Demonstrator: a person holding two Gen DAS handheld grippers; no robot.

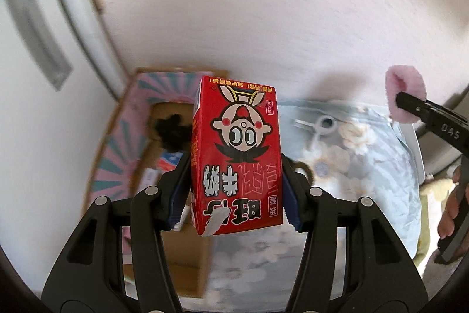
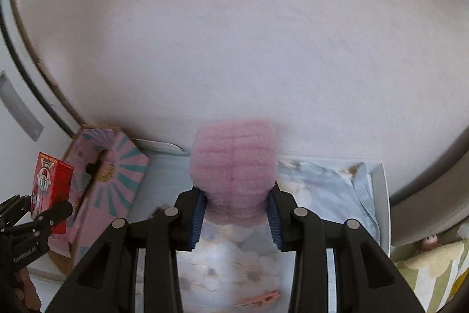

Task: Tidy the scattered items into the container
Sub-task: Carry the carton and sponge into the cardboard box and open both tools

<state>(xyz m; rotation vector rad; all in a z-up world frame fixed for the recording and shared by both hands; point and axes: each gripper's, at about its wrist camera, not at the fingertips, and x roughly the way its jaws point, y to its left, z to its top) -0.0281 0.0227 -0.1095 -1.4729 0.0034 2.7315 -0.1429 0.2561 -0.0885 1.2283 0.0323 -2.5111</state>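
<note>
My left gripper [image 1: 234,192] is shut on a red milk carton [image 1: 236,154] with a cartoon face, held upside down above the open pink cardboard box [image 1: 117,143]. The carton also shows in the right wrist view [image 2: 51,189], beside the box [image 2: 117,166]. My right gripper [image 2: 236,213] is shut on a fluffy pink scrunchie [image 2: 233,163], held above the floral cloth. In the left wrist view the right gripper [image 1: 410,107] and scrunchie [image 1: 406,93] are at the far right.
The box holds a black furry item [image 1: 173,131] and a small packet [image 1: 168,163]. A grey key-like item [image 1: 322,123] and a pink clothespin [image 2: 258,298] lie on the floral cloth [image 2: 316,189]. A white wall stands behind, a door at left.
</note>
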